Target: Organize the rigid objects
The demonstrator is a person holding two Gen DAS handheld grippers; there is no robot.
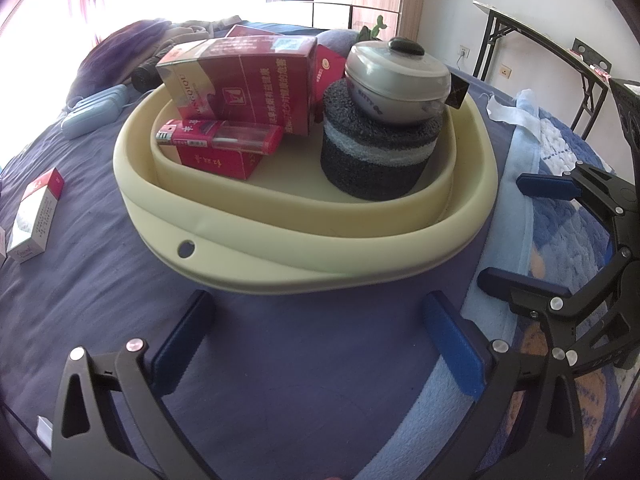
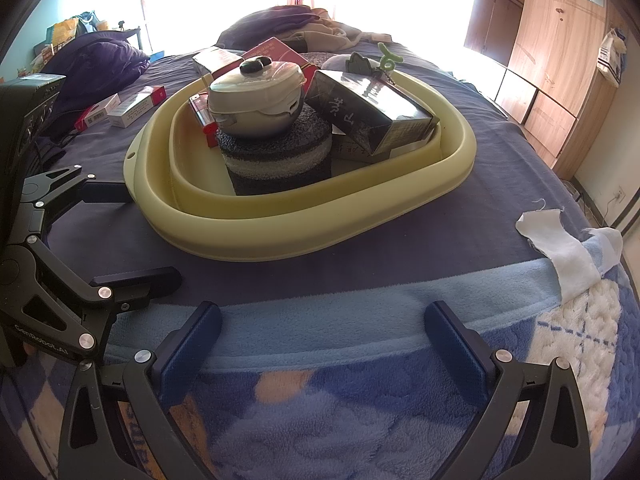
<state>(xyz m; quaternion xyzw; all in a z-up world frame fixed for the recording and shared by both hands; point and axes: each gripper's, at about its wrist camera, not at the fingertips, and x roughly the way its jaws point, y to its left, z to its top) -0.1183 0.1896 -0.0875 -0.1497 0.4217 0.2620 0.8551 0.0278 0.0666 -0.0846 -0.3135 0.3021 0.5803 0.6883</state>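
Note:
A cream basin (image 1: 280, 240) sits on the bed, straight ahead of both grippers. It holds a big red box (image 1: 248, 80), a lighter (image 1: 224, 136) lying on a red cigarette pack (image 1: 216, 166), and a dark foam cylinder (image 1: 376, 160) with a small lidded grey pot (image 1: 400, 76) on top. The right wrist view shows the basin (image 2: 320, 236) with the pot (image 2: 256, 96) and a black box (image 2: 372, 108). My left gripper (image 1: 316, 312) is open and empty, just short of the rim. My right gripper (image 2: 324, 316) is open and empty over the blanket. Each appears in the other's view: right gripper (image 1: 516, 236), left gripper (image 2: 132, 236).
White-and-red cigarette packs (image 1: 36, 216) lie loose on the dark sheet left of the basin, seen too as packs (image 2: 136, 108). A pale blue power strip (image 1: 96, 110) lies behind. A white cloth strip (image 2: 560, 252) drapes the blue fleece blanket (image 2: 360, 400). A wardrobe (image 2: 560, 60) stands to the right.

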